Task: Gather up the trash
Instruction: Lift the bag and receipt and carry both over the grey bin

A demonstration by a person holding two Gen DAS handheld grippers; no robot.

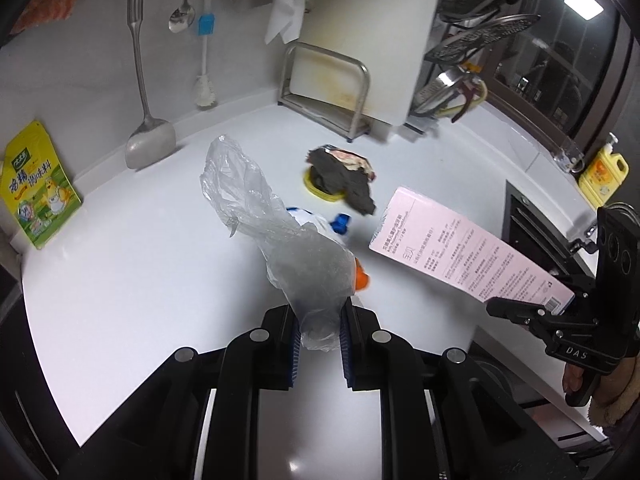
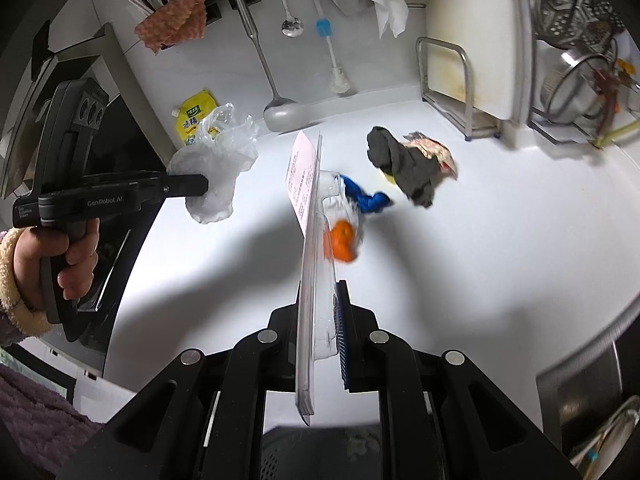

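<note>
Both grippers loaded. Left gripper (image 1: 318,354) has its pads clamped on the bunched end of a clear plastic bag (image 1: 256,216); the rest of the bag stands up off the counter, so it looks lifted clear, ready to carry. Right gripper (image 2: 324,354) is closed tight on a pink blister pack (image 2: 306,216), held edge-on by its lower end, card side left, clear shell right. Thin flat item, so an edge pinch makes sense.

Still lying on the white counter (image 1: 140,280): orange scrap (image 2: 342,242), blue wrapper (image 2: 368,198), dark rag (image 2: 408,168) over a crumpled wrapper (image 2: 430,150) and a yellow lid (image 1: 318,194). I judge these as next pickups.

Around: yellow seasoning pouch (image 1: 38,188) at the wall, hanging ladle (image 1: 150,140), cutting-board rack (image 1: 332,88), yellow dish soap bottle (image 1: 602,172) by the sink. No bin identifiable.
</note>
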